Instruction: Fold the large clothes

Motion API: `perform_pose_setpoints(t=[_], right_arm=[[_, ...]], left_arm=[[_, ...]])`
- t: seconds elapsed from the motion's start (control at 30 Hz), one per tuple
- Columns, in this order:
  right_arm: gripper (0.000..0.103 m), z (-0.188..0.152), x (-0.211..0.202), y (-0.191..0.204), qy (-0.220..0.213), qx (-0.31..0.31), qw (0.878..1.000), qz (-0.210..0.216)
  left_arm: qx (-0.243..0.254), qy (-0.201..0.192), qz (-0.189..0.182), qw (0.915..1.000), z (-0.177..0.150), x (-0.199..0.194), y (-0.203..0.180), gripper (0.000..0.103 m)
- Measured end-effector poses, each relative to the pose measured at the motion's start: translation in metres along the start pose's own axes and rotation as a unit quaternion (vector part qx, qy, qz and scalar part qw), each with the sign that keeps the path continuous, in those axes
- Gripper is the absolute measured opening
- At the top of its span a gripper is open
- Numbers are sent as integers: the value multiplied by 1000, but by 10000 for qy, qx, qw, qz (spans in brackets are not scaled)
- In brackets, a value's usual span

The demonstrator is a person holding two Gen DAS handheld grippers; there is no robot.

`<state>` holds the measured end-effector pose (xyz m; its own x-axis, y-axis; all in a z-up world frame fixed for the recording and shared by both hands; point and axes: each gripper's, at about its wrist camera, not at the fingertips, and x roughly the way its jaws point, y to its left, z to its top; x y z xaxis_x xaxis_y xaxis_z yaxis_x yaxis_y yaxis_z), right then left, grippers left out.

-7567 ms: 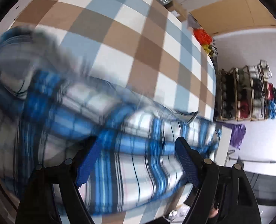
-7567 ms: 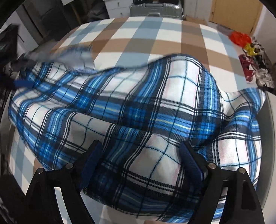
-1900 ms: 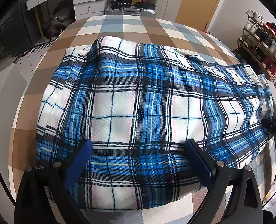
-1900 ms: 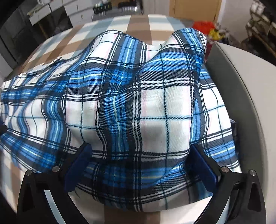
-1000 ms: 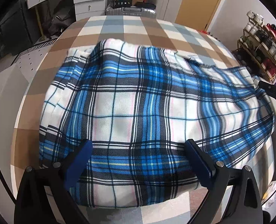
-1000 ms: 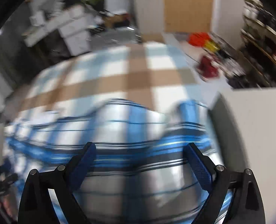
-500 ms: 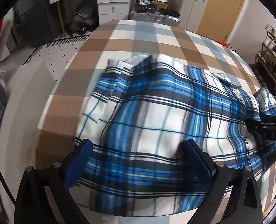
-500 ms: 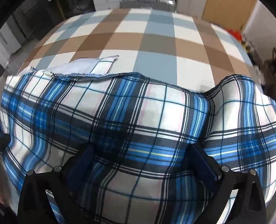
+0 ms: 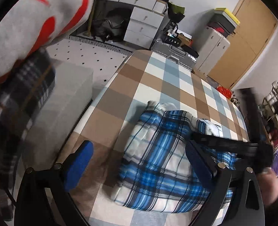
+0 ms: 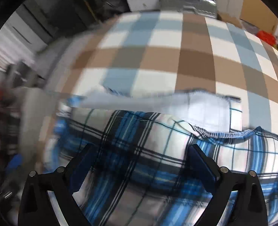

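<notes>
Checked brown, white and pale-blue cloth covers the table (image 9: 157, 86) that I see through the left wrist camera, with white drawers (image 9: 139, 26) and a silver suitcase (image 9: 174, 50) on the far side. On the near right part of it lies the plaid garment (image 9: 157, 162), folded into a thick bundle. My left gripper (image 9: 139, 165) hangs above the bundle's left edge, tilted downward, jaws spread wide with nothing between them. My right gripper (image 9: 229, 146) reaches in from the right across the bundle. From the right wrist camera, the right gripper (image 10: 140, 163) points steeply down at the plaid garment (image 10: 157, 150), jaws fully apart and clamping nothing that I can see, though the cloth sits close beneath them. A pale inner layer (image 10: 201, 111) sticks out along the far edge. I think the risk is that this loose flap and the puffy stack slump open if I pinch only the top layer, or drag the bundle toward the near table edge.
</notes>
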<state>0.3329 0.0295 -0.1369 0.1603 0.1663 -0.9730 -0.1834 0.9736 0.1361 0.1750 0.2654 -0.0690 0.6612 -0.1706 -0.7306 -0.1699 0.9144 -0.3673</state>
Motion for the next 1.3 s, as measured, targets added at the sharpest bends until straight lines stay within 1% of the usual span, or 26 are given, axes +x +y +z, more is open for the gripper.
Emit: perform_pose_setpoints(t=[0.07, 0.13, 0.2, 0.23, 0.3, 0.33, 0.37, 0.43, 0.47, 0.53, 0.6, 0.7, 0.73, 0.77, 0.83, 0.87, 0.93, 0.97, 1.0, 1.07, 1.1, 1.13, 1.2, 1.23, 1.27, 1.3], right_arm=[[103, 0, 14, 5, -55, -265, 9986, -459], [103, -1, 15, 5, -99, -303, 9981, -519], [103, 1, 9, 1, -17, -214, 9989, -409], [101, 1, 3, -1, -97, -158, 9994, -304], [100, 0, -16, -6, -422, 43, 9991, -14], [100, -2, -27, -7, -572, 161, 9977, 341], [100, -4, -32, -6, -575, 207, 9957, 689], [100, -5, -30, 6, -423, 172, 9948, 915], [100, -7, -24, 14, -317, 120, 9953, 907], [103, -8, -9, 27, -209, -61, 9979, 613], [103, -9, 5, 39, -187, -285, 9991, 243], [103, -10, 19, 56, -155, -870, 9947, -525], [103, -10, 22, 60, -156, -933, 9931, -687], [103, -11, 23, 62, -152, -950, 9923, -778], [103, -12, 19, 58, -162, -879, 9938, -668], [103, -13, 13, 53, -229, -826, 9954, -440], [102, -20, -10, 32, -477, -606, 9966, 279], [102, -24, -20, 20, -568, -470, 9960, 502], [103, -35, -39, -2, -756, -263, 9940, 740], [103, -54, -66, -36, -1073, -18, 9890, 1017], [103, -68, -81, -61, -1238, 146, 9867, 1040], [103, -81, -91, -78, -1317, 263, 9863, 958], [103, -110, -112, -111, -1494, 399, 9847, 806], [103, -122, -118, -123, -1554, 409, 9852, 596], [103, -138, -125, -134, -1640, 360, 9852, 335], [103, -146, -129, -138, -1652, 301, 9856, 190]], left_arm=[[-28, 79, 0, 10000, 1, 4, 3, 96], [-51, 141, 23, 9999, 3, 8, 5, 96], [-119, 162, 25, 9998, 4, 10, 7, 96], [-155, 165, 17, 9997, 3, 5, 9, 96], [-267, 150, -13, 9995, 3, 2, 13, 96], [-334, 119, -41, 9994, 3, -1, 15, 96], [-395, 81, -76, 9992, 3, -3, 16, 96], [-481, 18, -132, 9988, 4, -6, 17, 96], [-532, -23, -136, 9985, 3, -8, 17, 96], [-588, -53, -167, 9981, 4, -7, 15, 96], [-542, -33, -180, 9984, 4, -5, 13, 96], [-467, -11, -8, 9989, 4, -3, 14, 96], [-480, -7, 49, 9988, 5, 0, 16, 96], [-482, -9, 60, 9988, 6, 1, 19, 96], [-389, -59, 180, 9991, 6, 1, 20, 96], [-354, -57, 210, 9991, 5, 1, 20, 96], [-296, 10, 177, 9994, 3, 3, 18, 96], [-293, 110, 95, 9995, 2, 6, 18, 96], [-299, 202, -31, 9993, 0, 9, 16, 96], [-208, 339, -205, 9990, -2, 12, 8, 96], [-114, 363, -271, 9989, -4, 12, 2, 96], [52, 394, -359, 9986, -6, 12, -7, 96], [525, 489, -490, 9962, -15, 12, -34, 96], [723, 519, -528, 9946, -19, 12, -44, 96], [1047, 531, -524, 9917, -25, 12, -60, 96], [1391, 529, -411, 9880, -33, 13, -76, 96]])
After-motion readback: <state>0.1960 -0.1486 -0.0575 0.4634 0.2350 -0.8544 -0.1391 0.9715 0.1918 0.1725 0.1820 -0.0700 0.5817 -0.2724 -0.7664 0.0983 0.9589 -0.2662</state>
